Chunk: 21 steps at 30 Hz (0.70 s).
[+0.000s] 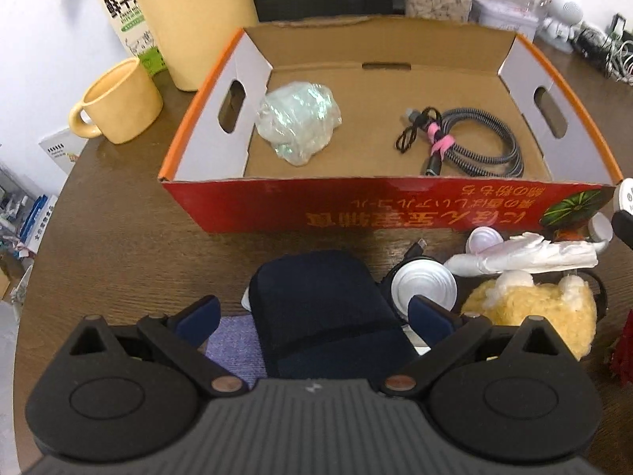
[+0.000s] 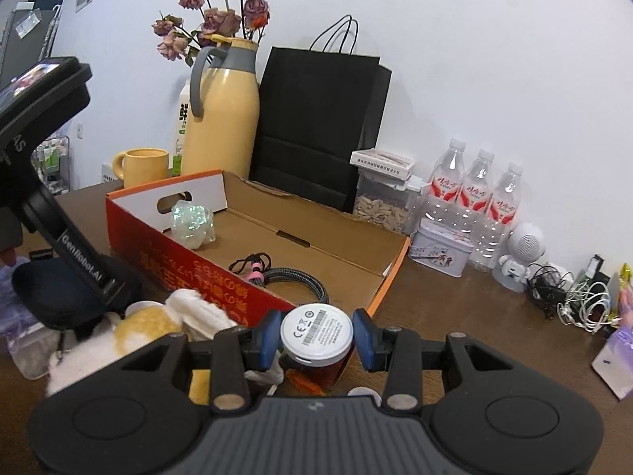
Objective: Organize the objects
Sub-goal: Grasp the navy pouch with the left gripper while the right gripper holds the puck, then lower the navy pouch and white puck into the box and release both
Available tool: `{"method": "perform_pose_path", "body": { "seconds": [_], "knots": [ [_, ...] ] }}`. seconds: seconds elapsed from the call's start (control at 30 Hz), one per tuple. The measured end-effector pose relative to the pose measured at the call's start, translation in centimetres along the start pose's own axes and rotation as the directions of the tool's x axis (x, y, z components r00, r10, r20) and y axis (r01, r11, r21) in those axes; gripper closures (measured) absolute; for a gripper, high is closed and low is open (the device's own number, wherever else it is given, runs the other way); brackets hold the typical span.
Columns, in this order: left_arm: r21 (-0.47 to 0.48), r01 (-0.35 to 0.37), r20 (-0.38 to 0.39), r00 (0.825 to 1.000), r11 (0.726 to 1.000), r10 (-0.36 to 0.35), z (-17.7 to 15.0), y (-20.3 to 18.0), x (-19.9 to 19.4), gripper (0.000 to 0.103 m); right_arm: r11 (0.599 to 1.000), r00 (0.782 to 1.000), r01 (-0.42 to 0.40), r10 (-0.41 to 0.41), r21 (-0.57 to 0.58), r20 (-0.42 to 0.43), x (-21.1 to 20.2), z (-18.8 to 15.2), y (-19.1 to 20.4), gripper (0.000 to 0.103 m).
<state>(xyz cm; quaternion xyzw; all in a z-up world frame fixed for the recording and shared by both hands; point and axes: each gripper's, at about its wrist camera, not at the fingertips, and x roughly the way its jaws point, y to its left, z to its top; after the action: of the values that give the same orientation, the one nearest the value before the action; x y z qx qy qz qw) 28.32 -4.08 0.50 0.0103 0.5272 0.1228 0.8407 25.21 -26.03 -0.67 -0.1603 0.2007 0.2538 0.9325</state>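
Red-and-orange cardboard box [image 1: 379, 206] on brown wood table [image 1: 118, 245], open top, handle cutouts in the white end walls. Inside: crinkled iridescent plastic bundle [image 1: 298, 122] near the left end; braided cable [image 1: 467, 140] coiled with a pink tie toward the right.

Behind box: yellow mug [image 1: 118, 105], yellow thermos jug [image 2: 221, 107] holding dried roses [image 2: 213, 16], milk carton [image 1: 126, 12], black paper bag [image 2: 316, 126], lidded jar of seeds [image 2: 381, 198], three water bottles [image 2: 474, 194], white tin [image 2: 439, 249], small white robot figure [image 2: 518, 257], tangle of chargers [image 2: 569, 293].

In front of box, crowded: dark navy zip case [image 1: 324, 308], silver disc [image 1: 423, 285], white crumpled glove [image 1: 526, 255], yellow-and-white fluffy toy [image 1: 534, 308].

Left gripper [image 1: 312, 316]: jaws wide apart, straddling the navy case, pads not touching it, nothing held.

Right gripper [image 2: 316, 338]: jaws partly open either side of a small white puck [image 2: 316, 330] with barcode label, which sits atop an amber jar [image 2: 324, 368]; narrow gaps both sides, no grip.
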Motion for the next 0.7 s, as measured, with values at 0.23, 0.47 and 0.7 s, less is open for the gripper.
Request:
{"method": "perform_pose_path", "body": {
  "seconds": [0.23,0.47,0.7],
  "knots": [
    [0.005,-0.065,-0.038,0.997,0.998,0.065,0.3,-0.5,0.8,0.0,0.999,0.999,-0.048,0.049,0.02,-0.008,0.9,-1.0,-0.9,0.065],
    [0.004,-0.034,-0.084,0.996,0.999,0.034,0.5,-0.7,1.2,0.022,0.997,0.998,-0.063,0.064,0.037,-0.018,1.0,-1.6,-1.2,0.065],
    [-0.01,-0.003,-0.039,0.999,1.0,0.002,0.0,-0.4,0.8,0.028,0.998,0.998,-0.056,0.056,0.03,-0.005,0.7,-1.6,-0.9,0.065]
  ]
}}
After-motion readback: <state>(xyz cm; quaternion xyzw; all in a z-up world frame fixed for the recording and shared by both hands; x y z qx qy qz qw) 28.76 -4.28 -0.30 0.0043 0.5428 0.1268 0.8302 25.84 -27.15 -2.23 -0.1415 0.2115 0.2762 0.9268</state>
